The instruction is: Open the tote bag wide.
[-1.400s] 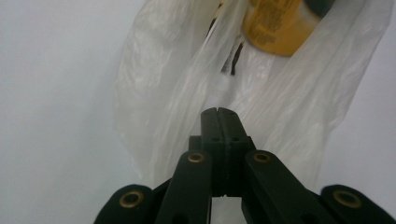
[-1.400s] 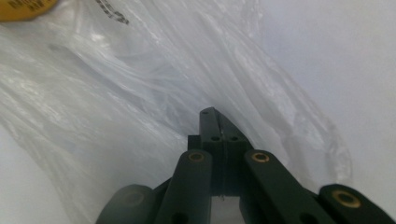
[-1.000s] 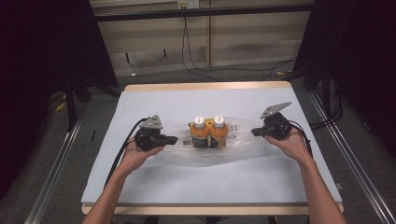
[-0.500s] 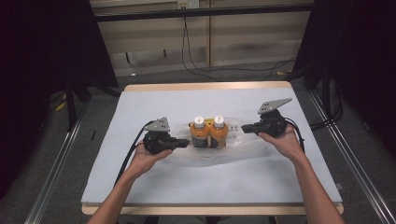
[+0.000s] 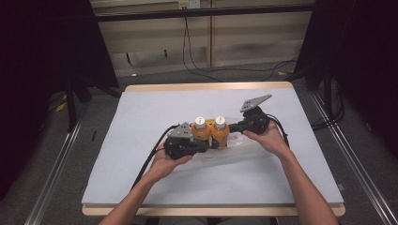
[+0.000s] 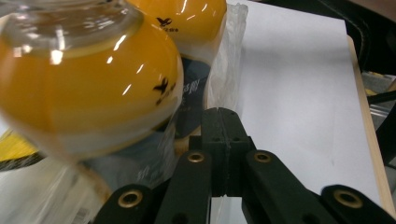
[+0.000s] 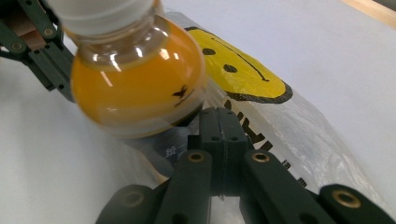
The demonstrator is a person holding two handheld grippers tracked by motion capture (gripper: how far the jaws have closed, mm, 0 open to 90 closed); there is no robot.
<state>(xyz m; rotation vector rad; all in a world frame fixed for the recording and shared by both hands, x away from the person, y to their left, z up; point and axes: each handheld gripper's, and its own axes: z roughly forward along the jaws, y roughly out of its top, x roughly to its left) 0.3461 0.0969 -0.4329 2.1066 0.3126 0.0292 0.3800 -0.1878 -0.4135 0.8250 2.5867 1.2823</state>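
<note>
Two round bottles of orange liquid with white caps, one (image 5: 200, 129) and the other (image 5: 220, 127), stand side by side on a clear plastic bag (image 5: 246, 146) printed with a yellow smiley face (image 7: 243, 74). My left gripper (image 5: 209, 142) points at the left bottle (image 6: 88, 88) from the near left. Its jaws are shut, tips (image 6: 225, 116) low beside the bottle and against the bag film. My right gripper (image 5: 231, 127) comes in from the right, shut, its tips (image 7: 223, 116) under the bulge of the right bottle (image 7: 135, 84). Whether either pinches film I cannot tell.
The bag lies mid-table on a pale grey mat (image 5: 141, 108) over a wooden table edge (image 5: 206, 86). Black cables (image 5: 150, 157) trail from both grippers. Dark stands and floor cables surround the table. Open mat lies to all sides of the bottles.
Both grippers have moved inward from the bag's ends until they are right against the bottles. The bottles have stayed put.
</note>
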